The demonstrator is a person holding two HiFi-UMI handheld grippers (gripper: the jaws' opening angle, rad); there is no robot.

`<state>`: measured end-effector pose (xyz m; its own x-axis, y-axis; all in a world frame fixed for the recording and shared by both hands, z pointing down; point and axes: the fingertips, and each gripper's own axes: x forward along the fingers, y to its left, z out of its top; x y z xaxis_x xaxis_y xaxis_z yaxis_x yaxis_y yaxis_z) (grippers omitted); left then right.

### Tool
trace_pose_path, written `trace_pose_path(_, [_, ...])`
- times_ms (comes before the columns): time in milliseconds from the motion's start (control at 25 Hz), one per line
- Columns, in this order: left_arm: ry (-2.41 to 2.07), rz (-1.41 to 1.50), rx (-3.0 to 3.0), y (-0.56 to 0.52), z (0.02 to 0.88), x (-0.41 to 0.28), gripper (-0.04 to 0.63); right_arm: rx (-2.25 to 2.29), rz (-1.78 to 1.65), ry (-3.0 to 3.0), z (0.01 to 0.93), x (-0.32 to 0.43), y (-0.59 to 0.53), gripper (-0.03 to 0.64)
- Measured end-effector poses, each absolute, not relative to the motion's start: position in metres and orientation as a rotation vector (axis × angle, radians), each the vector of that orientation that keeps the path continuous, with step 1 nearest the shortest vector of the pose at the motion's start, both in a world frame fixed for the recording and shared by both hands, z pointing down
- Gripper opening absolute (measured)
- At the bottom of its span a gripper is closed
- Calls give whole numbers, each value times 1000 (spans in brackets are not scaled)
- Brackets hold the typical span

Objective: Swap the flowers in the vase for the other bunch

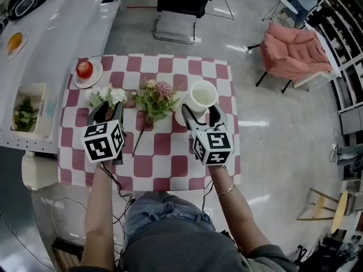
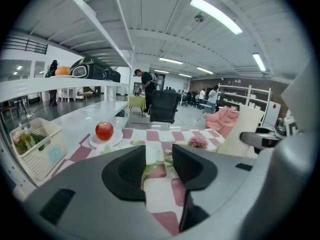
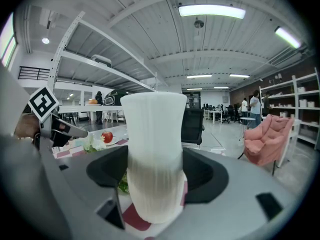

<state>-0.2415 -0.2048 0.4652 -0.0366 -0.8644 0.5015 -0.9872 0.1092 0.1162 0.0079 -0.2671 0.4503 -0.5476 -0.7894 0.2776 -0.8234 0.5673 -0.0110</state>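
The vase (image 1: 203, 94) stands empty between the jaws of the right gripper (image 1: 201, 115), which are set wide with their pads against its sides. The pink bunch (image 1: 156, 98) lies flat on the cloth (image 1: 164, 146) between the two grippers. The white bunch (image 1: 106, 95) lies just ahead of the left gripper (image 1: 109, 111), whose jaws are parted and grip nothing. The likely slip is pinching the wrong bunch, since the white one is nearest those jaws, or crushing blooms rather than stems. Pushing stems in hard could tip the vase if the right hold slackens. An apple (image 1: 84, 69) beyond the left jaws blocks nothing.
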Motion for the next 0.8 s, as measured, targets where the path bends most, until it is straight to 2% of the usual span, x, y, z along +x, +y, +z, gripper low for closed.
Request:
trace_pose_path(200, [-1838, 384, 1938, -216, 451, -202, 176, 1339, 203, -2561, 451, 6, -266, 345])
trace_pose_path(480, [-1610, 534, 2042, -229, 485, -144, 193, 1345, 207, -2558, 451, 5, -265, 345])
trace_pose_path(800, [-1514, 663, 1979, -244, 540, -132, 218, 1362, 213, -2551, 450, 5, -266, 344])
